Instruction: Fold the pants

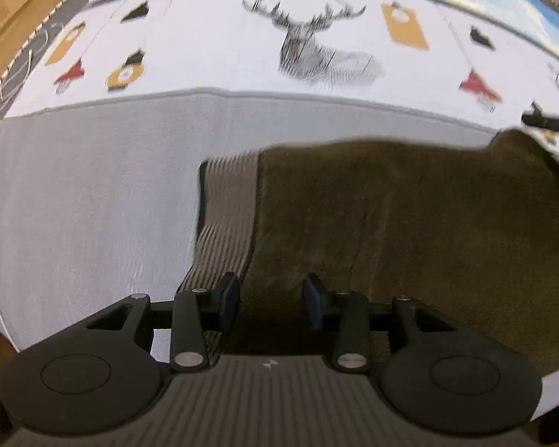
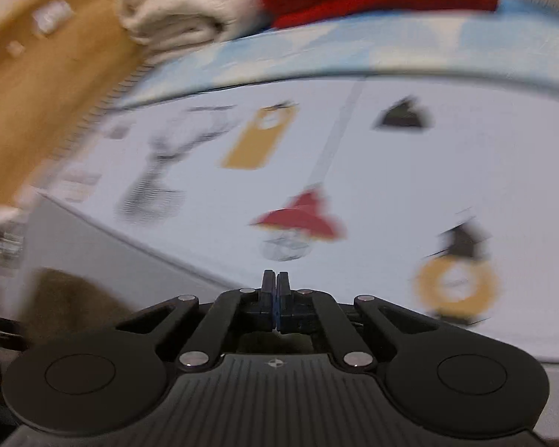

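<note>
Pants (image 1: 391, 223) lie olive-brown across the lower right of my left wrist view on the white bed cover (image 1: 93, 205), ribbed waistband (image 1: 223, 216) to the left; my left hand-held gripper (image 1: 272, 298) stands partly open over the band's seam with cloth under the gap, though I cannot tell if the pads pinch it. My right hand-held gripper (image 2: 275, 290) is closed on nothing over the printed sheet (image 2: 391, 186), the pants at its lower left. I should reopen the right one, bring it to the far end, and lift both ends level.
</note>
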The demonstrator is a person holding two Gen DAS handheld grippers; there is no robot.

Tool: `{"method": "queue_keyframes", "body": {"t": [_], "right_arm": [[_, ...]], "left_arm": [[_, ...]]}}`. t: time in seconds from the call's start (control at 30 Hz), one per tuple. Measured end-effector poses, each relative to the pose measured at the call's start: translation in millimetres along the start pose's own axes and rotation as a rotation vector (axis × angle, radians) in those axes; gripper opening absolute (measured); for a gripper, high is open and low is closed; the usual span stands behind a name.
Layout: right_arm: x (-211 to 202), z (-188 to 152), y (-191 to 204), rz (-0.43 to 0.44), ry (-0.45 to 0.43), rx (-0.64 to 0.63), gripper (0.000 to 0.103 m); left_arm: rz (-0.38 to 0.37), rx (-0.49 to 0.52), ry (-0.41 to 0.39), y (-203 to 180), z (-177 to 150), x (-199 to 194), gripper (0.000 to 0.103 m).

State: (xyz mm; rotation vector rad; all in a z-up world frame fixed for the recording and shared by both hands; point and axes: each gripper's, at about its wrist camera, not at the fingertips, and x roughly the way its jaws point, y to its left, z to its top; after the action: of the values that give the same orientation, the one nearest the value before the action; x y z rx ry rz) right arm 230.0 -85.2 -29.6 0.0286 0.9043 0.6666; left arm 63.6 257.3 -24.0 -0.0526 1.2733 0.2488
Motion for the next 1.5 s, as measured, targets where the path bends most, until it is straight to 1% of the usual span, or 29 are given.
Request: {"method": "queue_keyframes", "body": {"t": [0.03,0.1,0.17,0.27,0.33,0.37,0.4,0.43,0.47,0.53,0.63,0.7,0.8,0.87,0.9,0.97,1.03,1.1,1.2,1.3,1.4,1.43,1.5], "right_arm": [[-0.2,-1.6,-1.3,-0.029,0.004,-0.004,0.000],[-12.5,-0.8,-9.9,-0.049,0.004,0.031,0.003],[-36.9,2.8,-22.1,-0.065,-0.041,0.081,0.003],[-87.2,2.8,-43.4,-0.086,-0.131,0.130,0.004],[-129.8,-4.0,-63.1,-0.123,-0.195,0.147,0.006],[-145.1,-7.9,-74.1,-0.144,-0.217,0.168,0.010],[-168.4,-18.2,-88.8,-0.174,-0.245,0.207,0.013],[-181.5,-28.3,-101.2,-0.201,-0.265,0.244,0.018],[-198.5,-41.3,-115.6,-0.232,-0.283,0.289,0.021],[-235.1,-74.7,-144.5,-0.299,-0.311,0.385,0.022],[-287.0,-137.7,-186.1,-0.406,-0.332,0.507,0.022],[-313.4,-181.5,-209.0,-0.473,-0.334,0.586,0.022],[-348.5,-247.4,-241.2,-0.555,-0.351,0.763,0.023],[-370.2,-289.1,-260.0,-0.594,-0.375,0.885,0.026],[-374.6,-305.8,-265.3,-0.611,-0.381,0.935,0.028],[-381.9,-337.4,-277.2,-0.619,-0.389,1.053,0.041],[-384.5,-363.9,-288.5,-0.583,-0.397,1.161,0.044],[-381.9,-380.2,-297.5,-0.531,-0.404,1.228,0.044],[-375.4,-390.9,-308.0,-0.458,-0.434,1.290,0.045],[-372.0,-390.0,-312.0,-0.427,-0.472,1.316,0.048],[-367.3,-383.9,-316.3,-0.429,-0.492,1.356,0.050],[-365.8,-381.4,-316.3,-0.438,-0.497,1.364,0.051],[-363.6,-373.7,-315.6,-0.471,-0.490,1.354,0.049]], "left_arm": [[-0.009,-0.001,-0.015,-5.0,4.3,-3.3,0.044],[-0.048,0.002,-0.050,-17.2,11.6,-10.8,0.044],[-0.094,0.015,-0.079,-32.0,18.1,-17.6,0.044],[-0.138,0.042,-0.106,-57.9,26.4,-24.3,0.044],[-0.161,0.068,-0.121,-79.5,31.7,-29.9,0.044],[-0.173,0.079,-0.130,-91.7,32.9,-32.9,0.044],[-0.192,0.093,-0.138,-105.9,36.2,-35.9,0.044],[-0.208,0.106,-0.144,-119.0,38.2,-38.2,0.044],[-0.224,0.120,-0.148,-131.7,39.4,-40.1,0.044],[-0.256,0.159,-0.151,-166.2,40.8,-43.3,0.044],[-0.295,0.240,-0.145,-220.1,34.3,-43.8,0.044],[-0.301,0.303,-0.133,-252.9,27.4,-43.2,0.044],[-0.318,0.385,-0.136,-299.2,17.3,-44.4,0.044],[-0.314,0.419,-0.128,-320.2,12.6,-41.9,0.044],[-0.311,0.440,-0.128,-331.2,8.7,-42.0,0.044],[-0.311,0.468,-0.126,-347.4,3.7,-40.7,0.044],[-0.304,0.490,-0.120,-360.5,0.0,-37.0,0.044],[-0.293,0.508,-0.117,-367.7,-1.8,-34.7,0.044],[-0.270,0.528,-0.109,-374.5,-5.1,-30.3,0.044],[-0.250,0.541,-0.106,-374.5,-7.0,-27.1,0.044],[-0.240,0.537,-0.101,-370.0,-7.2,-25.1,0.044],[-0.235,0.534,-0.099,-368.1,-6.9,-24.0,0.044],[-0.232,0.529,-0.100,-365.2,-6.2,-24.3,0.044]]}}
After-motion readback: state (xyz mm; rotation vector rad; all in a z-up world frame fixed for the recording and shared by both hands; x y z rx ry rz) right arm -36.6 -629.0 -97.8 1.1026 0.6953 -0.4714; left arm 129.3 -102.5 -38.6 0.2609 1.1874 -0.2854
